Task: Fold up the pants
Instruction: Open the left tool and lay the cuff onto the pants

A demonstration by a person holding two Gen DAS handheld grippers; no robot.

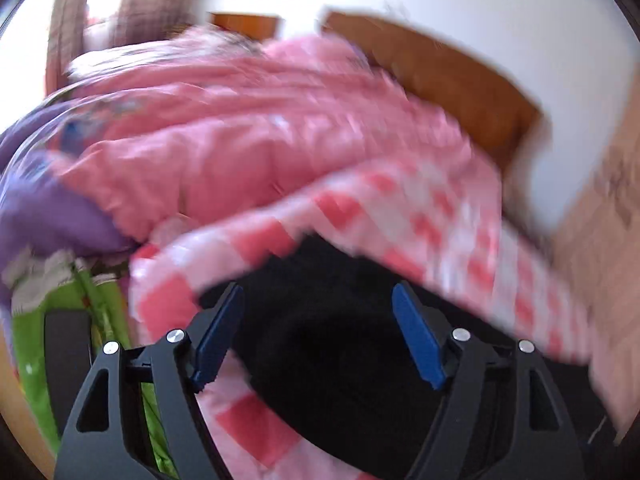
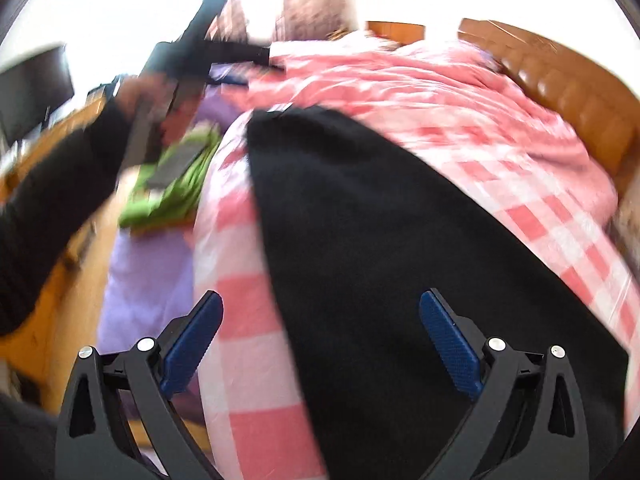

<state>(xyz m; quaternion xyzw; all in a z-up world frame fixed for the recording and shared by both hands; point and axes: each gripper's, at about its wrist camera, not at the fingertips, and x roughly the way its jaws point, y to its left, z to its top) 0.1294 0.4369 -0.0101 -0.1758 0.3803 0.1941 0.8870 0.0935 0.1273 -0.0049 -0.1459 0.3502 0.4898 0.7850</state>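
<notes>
Black pants lie flat on checked bedsheet, frame centre; right gripper wide, empty; left gripper wide, holding nothing.

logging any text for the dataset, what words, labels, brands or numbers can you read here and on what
None can be read in either view.
black pants: a small pale tab at the top corner, too blurred to read.
green packet: no print legible, blurred by motion.
pink checked bedcover: pattern only, no lettering.
</notes>
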